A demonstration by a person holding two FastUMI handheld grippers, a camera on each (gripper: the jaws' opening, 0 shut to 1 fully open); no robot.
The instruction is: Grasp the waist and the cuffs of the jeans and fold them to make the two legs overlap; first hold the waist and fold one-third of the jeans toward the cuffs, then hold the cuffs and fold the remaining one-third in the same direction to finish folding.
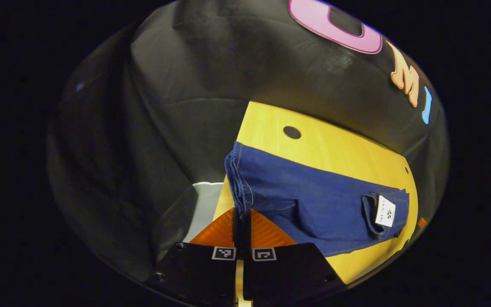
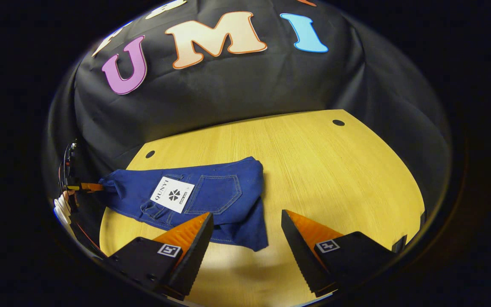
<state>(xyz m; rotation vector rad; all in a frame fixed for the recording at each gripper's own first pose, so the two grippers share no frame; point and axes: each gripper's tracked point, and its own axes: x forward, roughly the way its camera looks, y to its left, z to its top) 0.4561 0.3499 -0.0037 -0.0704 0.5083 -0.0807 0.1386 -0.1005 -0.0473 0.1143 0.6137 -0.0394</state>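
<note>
Two legs of the jeans [image 2: 211, 194] appear to be laid one over the other already, since a single long strip of blue denim is seen on the wooden table [image 2: 335, 179]; the first fold of the task is therefore judged as done. In the right gripper view the waist part lies uppermost, with a back pocket and a white paper tag [image 2: 172, 194] facing up, and a doubled edge is seen at the near side; from this it is judged that the waist third has been turned over toward the cuffs, although the layers below cannot be counted.

In the left gripper view the left gripper [image 1: 242, 221] is closed on the bunched end of the denim at the table's edge; both fingers are pressed together on the cloth with no gap between them. Whether this end is the cuffs cannot be read for certain, but it is the end away from the tag, so it is judged to be so. The same gripper is seen far off in the right gripper view, at the left end of the strip.

The right gripper [image 2: 245, 238] is held above the table, near the folded end, with the jaws wide apart and nothing between them.

What is left, by this judgement, is the last fold: the cuff end is to be carried over the folded part, then released.
</note>
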